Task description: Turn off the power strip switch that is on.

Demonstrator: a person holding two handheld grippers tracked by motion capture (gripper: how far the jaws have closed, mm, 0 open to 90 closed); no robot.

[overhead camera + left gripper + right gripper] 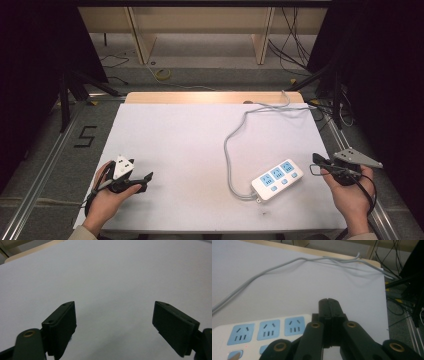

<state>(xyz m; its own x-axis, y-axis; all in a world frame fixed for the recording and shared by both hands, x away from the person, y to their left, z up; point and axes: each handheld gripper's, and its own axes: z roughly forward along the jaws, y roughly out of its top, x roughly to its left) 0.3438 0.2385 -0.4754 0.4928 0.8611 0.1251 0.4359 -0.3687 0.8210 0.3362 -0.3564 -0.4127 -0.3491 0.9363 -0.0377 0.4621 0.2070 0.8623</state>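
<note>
A white power strip (277, 179) with three blue sockets lies on the white table cover (190, 145), at the front right. Its grey cord (235, 140) loops back and off the far right edge. My right gripper (317, 160) hovers just right of the strip, jaws shut with nothing between them; in the right gripper view the shut jaws (329, 305) rise above the strip (259, 333) and the cord (287, 263). My left gripper (148, 177) rests at the front left, held in a hand. Its jaws (113, 322) stand wide open over bare cover.
The wooden table edge (210, 97) shows at the back. Black stands and loose cables (330, 105) crowd the floor to the right of the table. A metal rail (45, 165) runs along the left side. A yellow cable coil (162, 75) lies on the floor behind.
</note>
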